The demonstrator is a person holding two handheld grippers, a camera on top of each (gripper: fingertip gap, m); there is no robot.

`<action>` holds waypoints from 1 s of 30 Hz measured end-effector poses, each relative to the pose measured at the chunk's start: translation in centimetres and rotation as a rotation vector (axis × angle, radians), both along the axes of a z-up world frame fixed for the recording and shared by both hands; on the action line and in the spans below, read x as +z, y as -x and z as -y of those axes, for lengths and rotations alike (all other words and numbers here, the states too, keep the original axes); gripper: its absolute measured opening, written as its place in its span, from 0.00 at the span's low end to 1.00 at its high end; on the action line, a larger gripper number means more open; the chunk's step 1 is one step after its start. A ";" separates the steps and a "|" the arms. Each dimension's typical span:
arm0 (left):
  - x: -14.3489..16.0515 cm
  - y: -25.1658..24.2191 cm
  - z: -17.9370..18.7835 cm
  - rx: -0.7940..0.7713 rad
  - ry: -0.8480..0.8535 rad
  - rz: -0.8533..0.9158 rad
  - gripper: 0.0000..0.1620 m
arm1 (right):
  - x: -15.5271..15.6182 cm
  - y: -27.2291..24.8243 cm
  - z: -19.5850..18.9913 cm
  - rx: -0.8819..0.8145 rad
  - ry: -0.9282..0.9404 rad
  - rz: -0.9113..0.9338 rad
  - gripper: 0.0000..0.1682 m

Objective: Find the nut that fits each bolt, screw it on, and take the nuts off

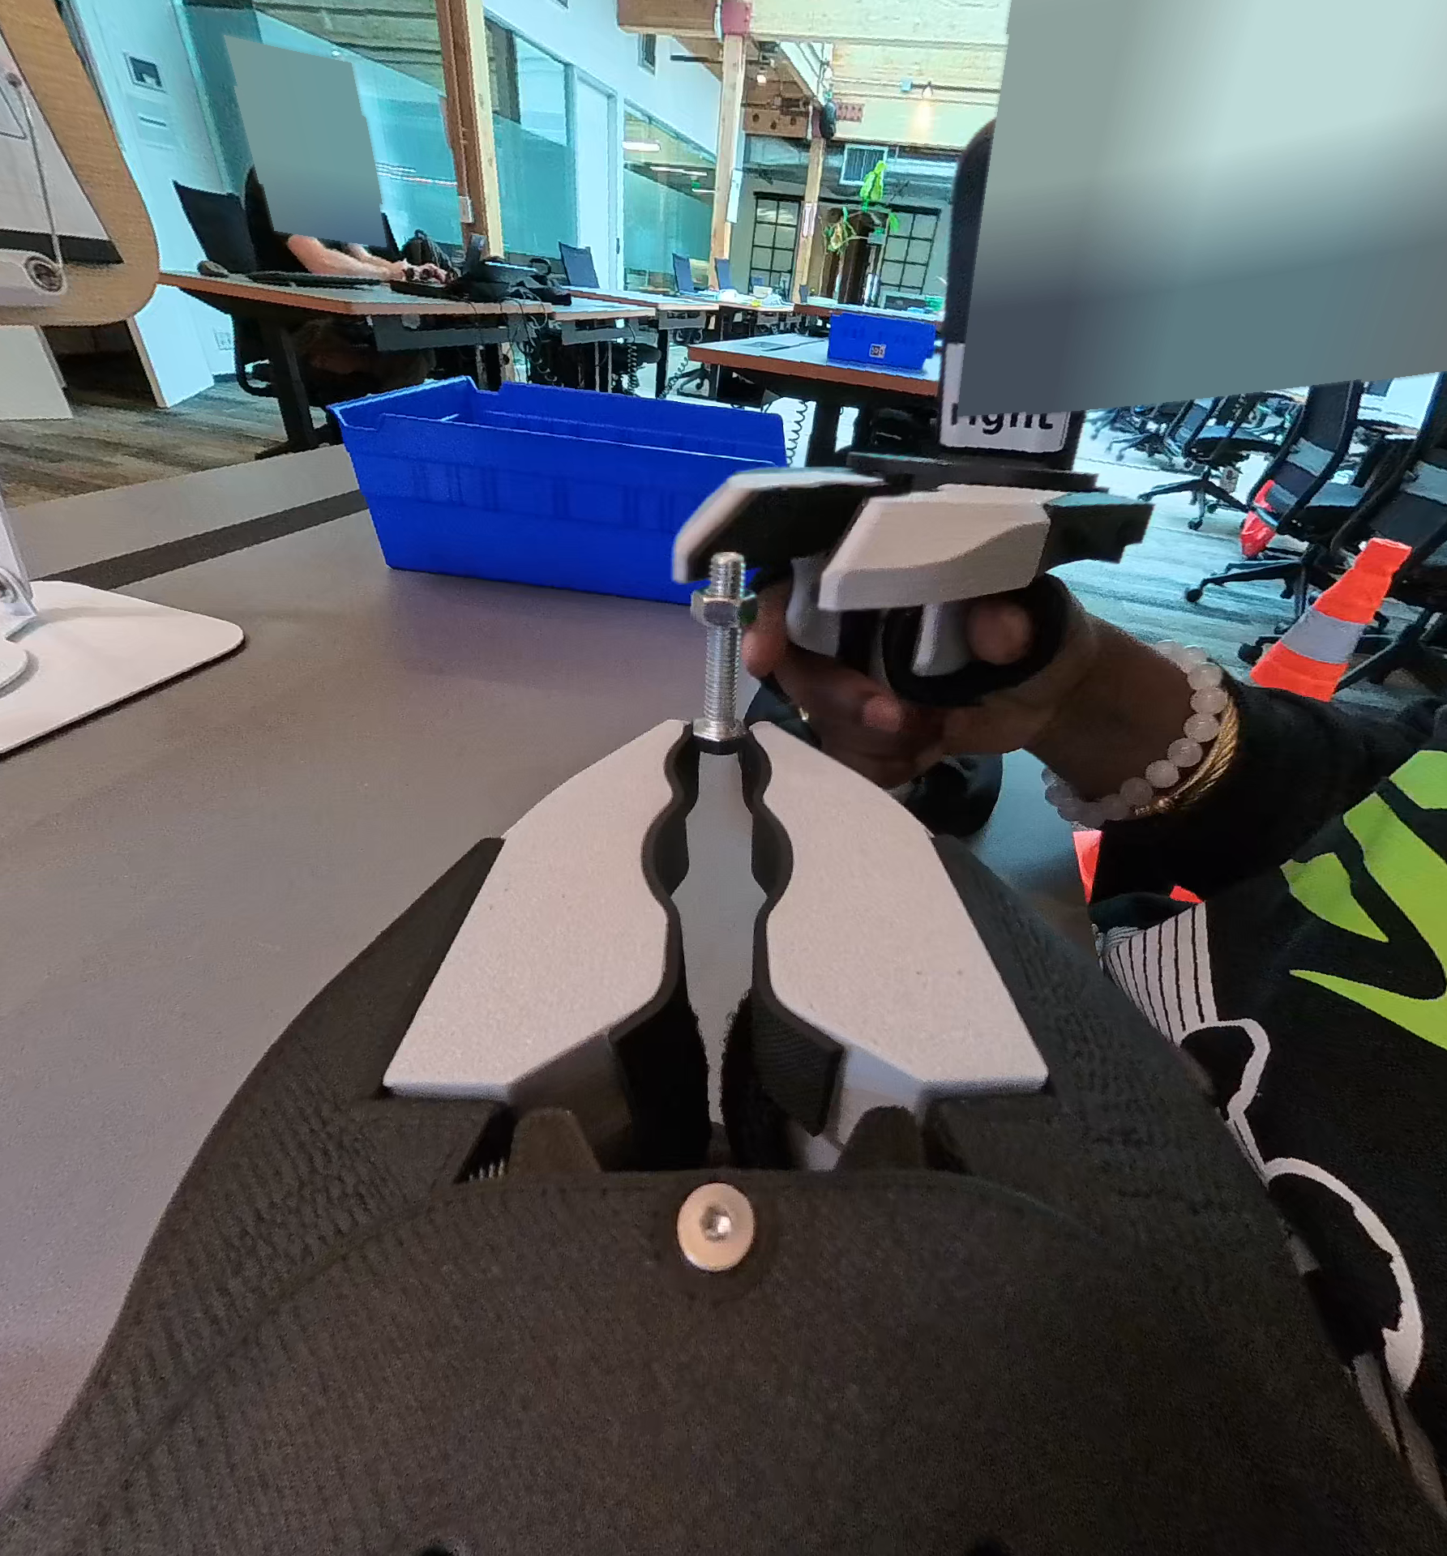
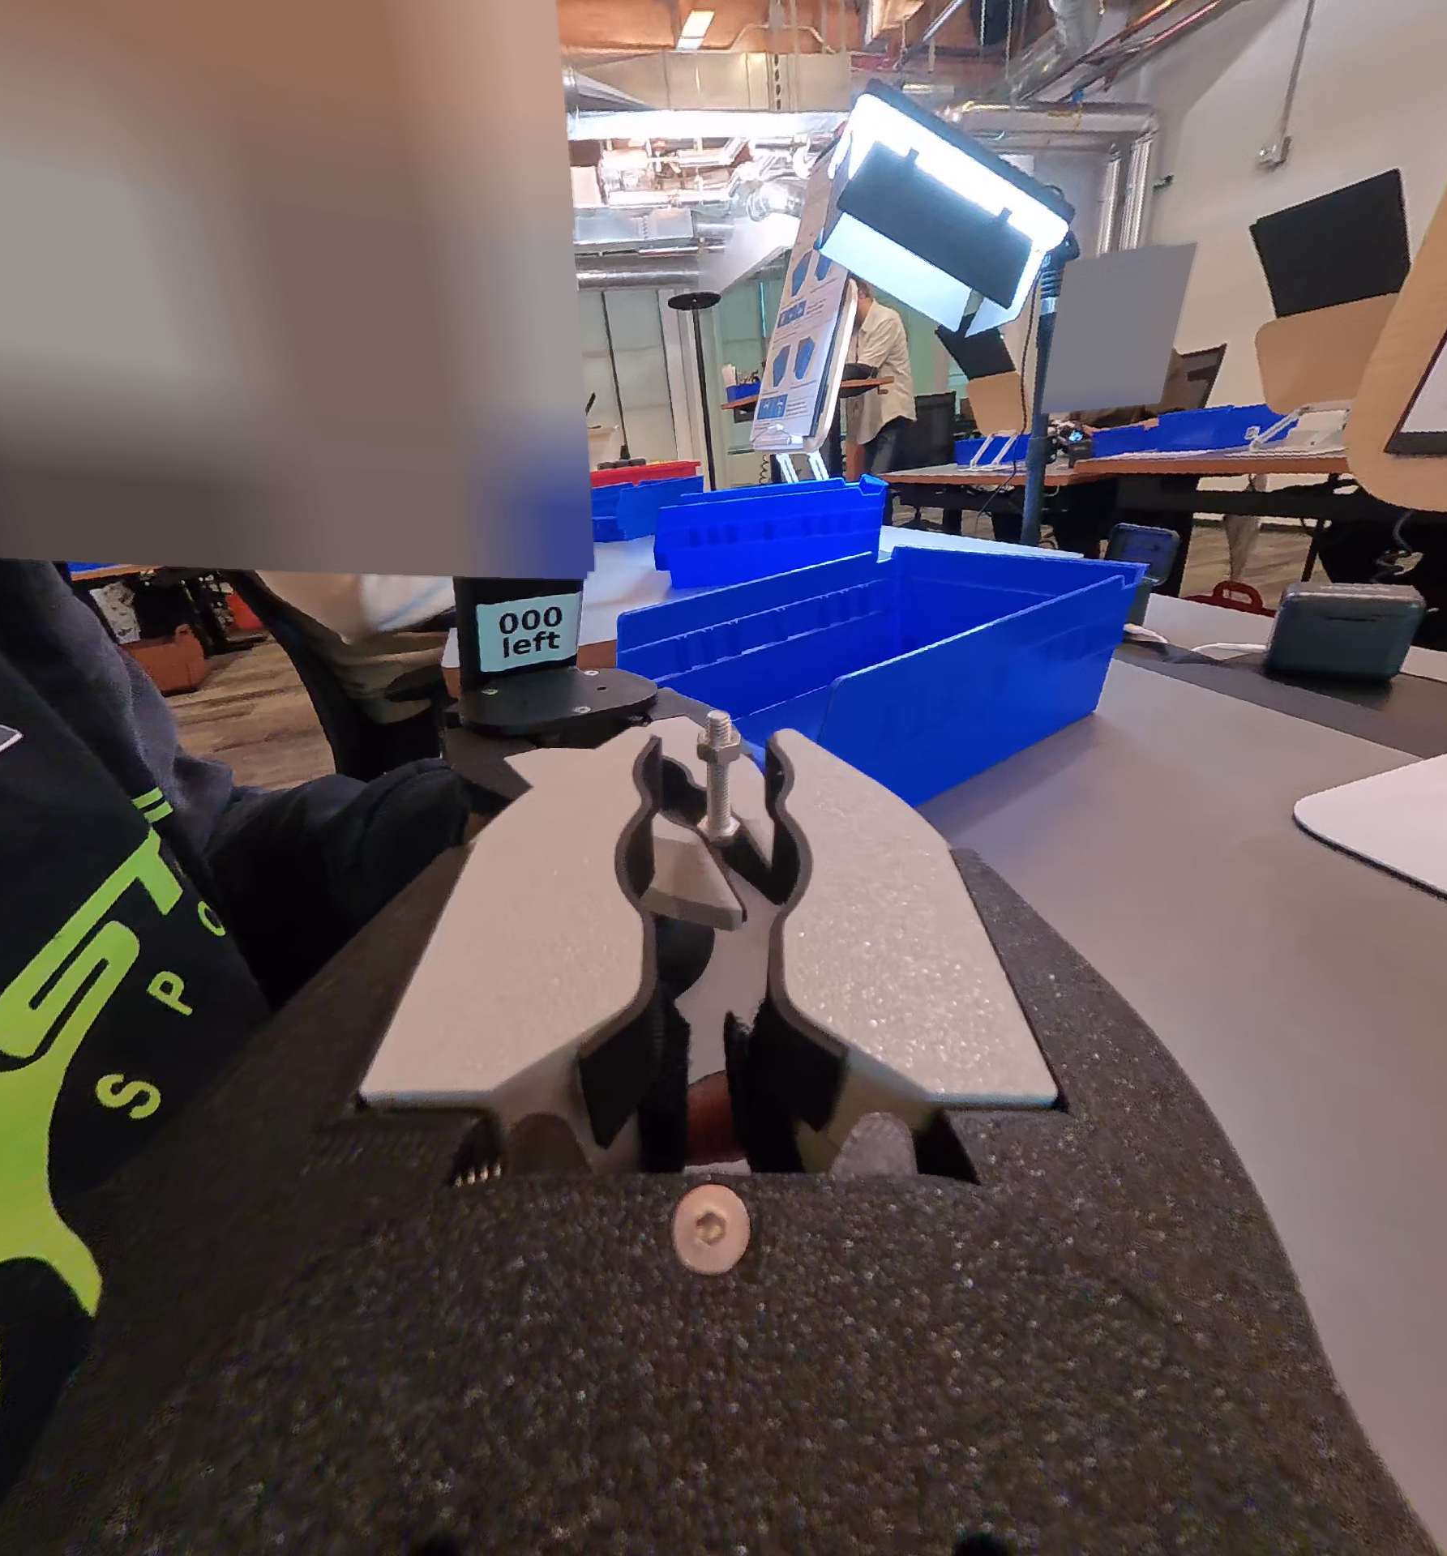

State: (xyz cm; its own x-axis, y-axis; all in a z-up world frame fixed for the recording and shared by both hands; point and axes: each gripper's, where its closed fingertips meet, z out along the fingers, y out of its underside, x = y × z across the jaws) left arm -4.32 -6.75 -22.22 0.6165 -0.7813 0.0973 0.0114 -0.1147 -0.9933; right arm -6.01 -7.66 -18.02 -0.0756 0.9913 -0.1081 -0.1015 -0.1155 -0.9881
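Above the gray table [image 1: 197,842], the bolt [image 1: 724,674] is held upright by its head, clamped in the left tongs [image 1: 718,741]. Its nut [image 1: 724,608], near the top, is flanked by the parted right tongs [image 2: 715,745]. The nut should be squeezed squarely and turned slowly.

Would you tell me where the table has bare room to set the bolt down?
Free: grey table between the white stand base and blue bin. Crowded where both grippers meet around the bolt.
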 end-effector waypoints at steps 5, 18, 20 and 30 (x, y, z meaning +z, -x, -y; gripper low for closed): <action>0.0 -0.1 0.0 -0.004 0.001 -0.002 0.06 | -0.3 1.6 0.7 0.040 -0.015 0.023 0.21; 0.1 0.1 0.0 0.002 0.000 0.005 0.06 | -0.3 0.5 0.6 0.016 -0.022 0.022 0.13; 0.0 0.1 0.0 0.002 0.002 0.006 0.06 | -0.2 0.1 0.3 0.009 -0.016 0.011 0.11; -0.1 -0.2 0.1 -0.009 0.002 -0.010 0.06 | -0.2 1.9 0.6 0.048 -0.022 0.018 0.19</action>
State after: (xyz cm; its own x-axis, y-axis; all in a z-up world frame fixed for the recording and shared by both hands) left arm -4.16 -6.80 -22.34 0.6106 -0.7865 0.0927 0.0008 -0.1165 -0.9932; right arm -7.92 -8.22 -18.21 -0.1215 0.9887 -0.0883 -0.0782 -0.0982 -0.9921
